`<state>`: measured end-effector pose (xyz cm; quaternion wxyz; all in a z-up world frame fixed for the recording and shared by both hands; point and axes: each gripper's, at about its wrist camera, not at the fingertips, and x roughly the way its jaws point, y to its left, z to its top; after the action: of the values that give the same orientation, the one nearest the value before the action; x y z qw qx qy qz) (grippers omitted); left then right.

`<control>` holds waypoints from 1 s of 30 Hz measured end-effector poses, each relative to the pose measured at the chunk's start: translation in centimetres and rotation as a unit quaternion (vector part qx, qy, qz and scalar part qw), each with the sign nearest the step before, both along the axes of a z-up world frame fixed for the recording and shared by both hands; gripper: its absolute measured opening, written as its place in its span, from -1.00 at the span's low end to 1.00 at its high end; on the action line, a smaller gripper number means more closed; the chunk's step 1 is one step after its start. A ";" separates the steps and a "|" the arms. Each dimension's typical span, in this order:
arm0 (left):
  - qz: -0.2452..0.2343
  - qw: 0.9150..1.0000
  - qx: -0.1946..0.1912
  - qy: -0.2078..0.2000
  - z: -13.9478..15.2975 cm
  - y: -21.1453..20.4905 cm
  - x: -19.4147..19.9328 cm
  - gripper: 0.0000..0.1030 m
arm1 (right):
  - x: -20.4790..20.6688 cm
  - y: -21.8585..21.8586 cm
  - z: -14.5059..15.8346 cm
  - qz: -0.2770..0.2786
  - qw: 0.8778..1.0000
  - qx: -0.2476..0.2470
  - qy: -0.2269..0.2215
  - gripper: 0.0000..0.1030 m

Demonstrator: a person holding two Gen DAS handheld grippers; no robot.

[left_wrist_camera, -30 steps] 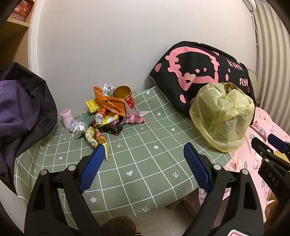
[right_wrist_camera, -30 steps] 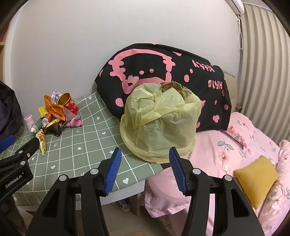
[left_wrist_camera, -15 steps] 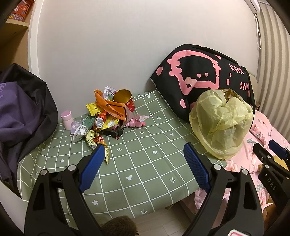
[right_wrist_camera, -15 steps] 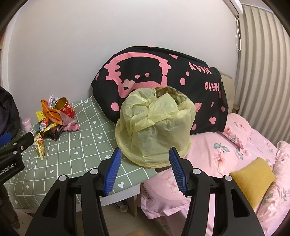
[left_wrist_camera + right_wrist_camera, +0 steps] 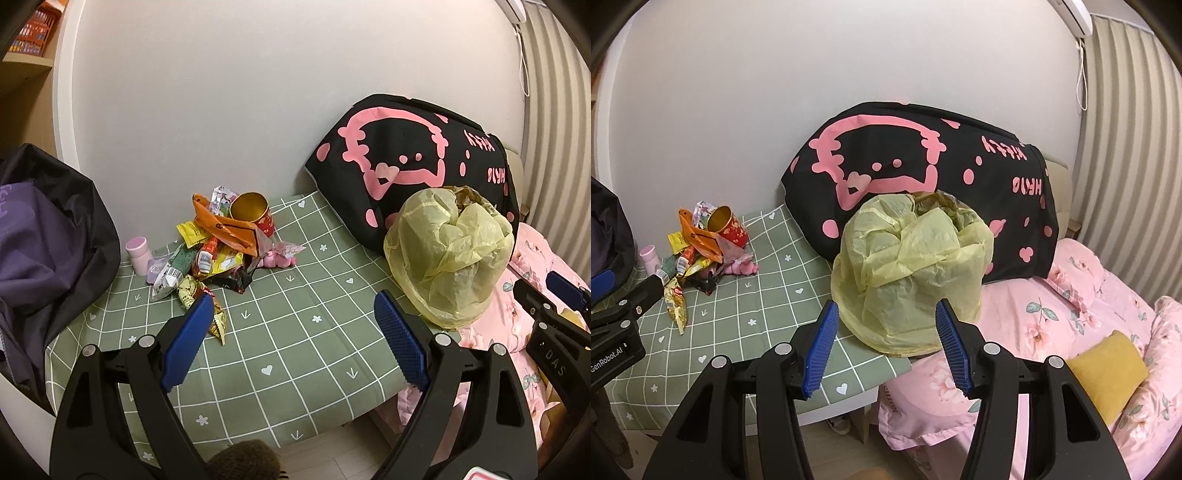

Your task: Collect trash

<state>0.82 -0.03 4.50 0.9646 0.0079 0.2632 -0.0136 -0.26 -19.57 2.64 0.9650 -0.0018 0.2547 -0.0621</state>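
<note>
A pile of snack wrappers (image 5: 214,254) with a red and gold can (image 5: 255,216) lies at the back of the green checked table (image 5: 295,332), near the wall. It also shows in the right wrist view (image 5: 698,254). A yellow trash bag (image 5: 447,258) stands at the table's right edge, bunched over a bin, also in the right wrist view (image 5: 912,273). My left gripper (image 5: 295,332) is open and empty, well in front of the pile. My right gripper (image 5: 884,339) is open and empty, just in front of the bag.
A small pink bottle (image 5: 137,251) stands left of the pile. A dark purple bag (image 5: 44,251) fills the left side. A black and pink pillow (image 5: 923,173) leans on the wall behind the trash bag. A pink bed (image 5: 1089,314) with a yellow cushion (image 5: 1106,369) lies to the right.
Both grippers have drawn back and up a little, so the table and bag look smaller and farther. Both stay open and empty. Nothing on the table has moved.
</note>
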 end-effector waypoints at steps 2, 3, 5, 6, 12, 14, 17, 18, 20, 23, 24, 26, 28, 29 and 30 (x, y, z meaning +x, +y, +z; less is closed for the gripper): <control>-0.001 1.000 0.000 -0.001 0.1 0.0 -0.1 0.63 | 0.0 0.1 0.2 0.001 1.000 -0.001 -0.002 0.00; -0.001 1.000 0.001 -0.001 0.1 0.0 -0.1 0.63 | -0.1 0.2 0.2 0.002 1.000 -0.001 -0.004 0.00; -0.003 1.000 0.000 0.002 0.0 0.0 0.2 0.63 | -0.1 0.4 0.3 0.002 1.000 -0.003 -0.004 0.00; -0.004 1.000 0.000 0.003 0.0 -0.1 0.2 0.63 | -0.1 0.4 0.3 0.003 1.000 -0.003 -0.004 0.00; -0.010 1.000 0.002 0.002 0.0 -0.3 -0.1 0.63 | -0.2 0.3 0.0 0.003 1.000 -0.001 -0.001 0.00; -0.012 1.000 0.001 0.003 0.0 -0.3 -0.1 0.63 | -0.3 0.3 0.0 0.003 1.000 -0.001 -0.001 0.00; -0.014 1.000 0.001 0.004 0.0 -0.5 0.1 0.63 | -0.3 0.2 0.0 0.001 1.000 0.001 0.000 0.00; -0.015 1.000 0.002 0.004 0.0 -0.6 0.1 0.63 | -0.3 0.1 0.0 0.000 1.000 0.000 0.000 0.00; -0.016 1.000 0.002 0.003 0.0 -0.6 0.1 0.63 | -0.3 0.0 -0.1 0.000 1.000 0.001 0.000 0.00; -0.018 1.000 0.002 0.003 0.0 -0.7 0.1 0.63 | -0.4 -0.2 -0.1 -0.002 1.000 0.002 0.000 0.00; -0.019 1.000 0.002 0.003 0.0 -0.7 0.0 0.63 | -0.4 -0.2 -0.1 -0.002 1.000 0.002 0.000 0.00; -0.020 1.000 0.002 0.003 -0.1 -0.8 0.0 0.63 | -0.4 -0.2 -0.1 -0.002 1.000 0.002 0.001 0.00; -0.020 1.000 0.002 0.003 -0.1 -0.8 0.0 0.63 | -0.4 -0.2 -0.2 -0.003 1.000 0.002 0.001 0.00; -0.020 1.000 0.002 0.003 -0.1 -0.7 0.0 0.63 | -0.4 -0.2 -0.2 -0.003 1.000 0.002 0.001 0.00; -0.019 1.000 0.002 0.003 -0.1 -0.7 0.0 0.63 | -0.4 -0.2 -0.2 -0.002 1.000 0.002 0.001 0.00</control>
<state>0.85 -0.76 4.43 0.9634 0.0149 0.2656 -0.0319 -0.70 -19.80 2.47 0.9647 0.0009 0.2555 -0.0636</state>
